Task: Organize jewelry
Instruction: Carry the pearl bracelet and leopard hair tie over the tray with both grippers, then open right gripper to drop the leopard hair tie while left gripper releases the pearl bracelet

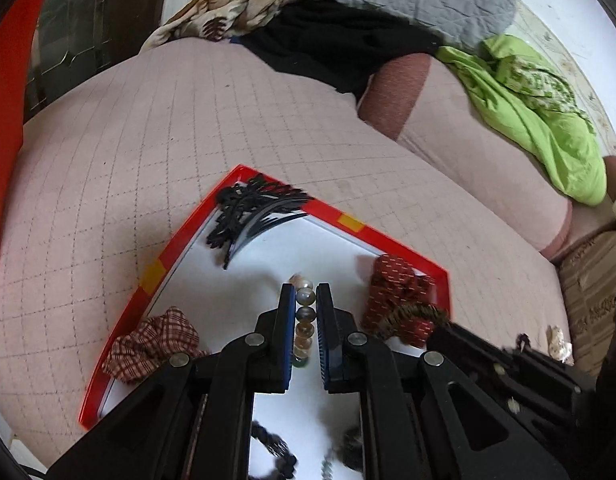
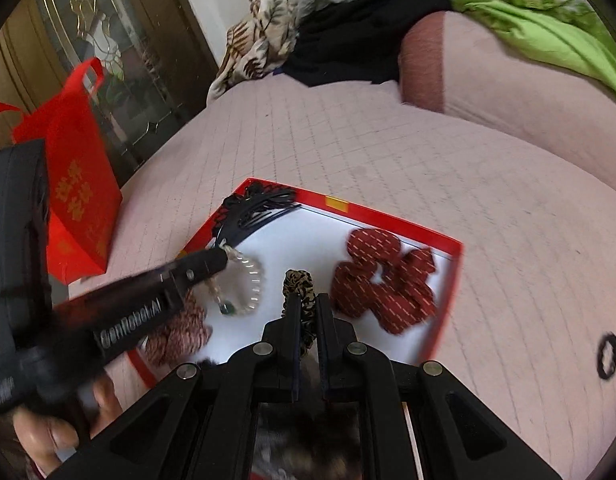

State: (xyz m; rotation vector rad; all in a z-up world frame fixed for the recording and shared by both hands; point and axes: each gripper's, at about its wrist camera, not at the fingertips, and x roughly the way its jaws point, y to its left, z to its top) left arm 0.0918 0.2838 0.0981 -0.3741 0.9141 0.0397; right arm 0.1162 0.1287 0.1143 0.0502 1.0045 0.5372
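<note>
Left wrist view: the left gripper (image 1: 306,294) is clamped on a beaded bracelet (image 1: 304,312), whose round beads run in a line between the blue pads, above the white floor of a red-rimmed tray (image 1: 336,216). The tray lies on a pink quilted bed cover (image 1: 148,132). A black hair comb (image 1: 248,212) lies across the tray's far corner, partly over the rim. A plaid scrunchie (image 1: 156,342) sits at the tray's left edge, and a dark red scrunchie (image 1: 396,284) at its right corner. The right gripper's body enters from the lower right, carrying a leopard-print scrunchie (image 1: 412,316) just beside the dark red one. A green cloth (image 1: 548,128) and black clothing (image 1: 332,44) lie at the far end of the bed.

Right wrist view: the right gripper (image 2: 308,300) is closed tight on the leopard-print scrunchie (image 2: 298,284) over the tray's near middle. The left gripper (image 2: 224,258) reaches in from the left, holding the bracelet (image 2: 248,280) over the tray's left part, and it hides most of the plaid scrunchie (image 2: 180,336). The dark red scrunchie (image 2: 384,284) fills the tray's right side. A black ring-shaped hair tie (image 2: 608,356) lies on the cover, well apart from the tray (image 2: 448,304). A red gift bag (image 2: 80,200) stands at the bed's left edge.
</note>
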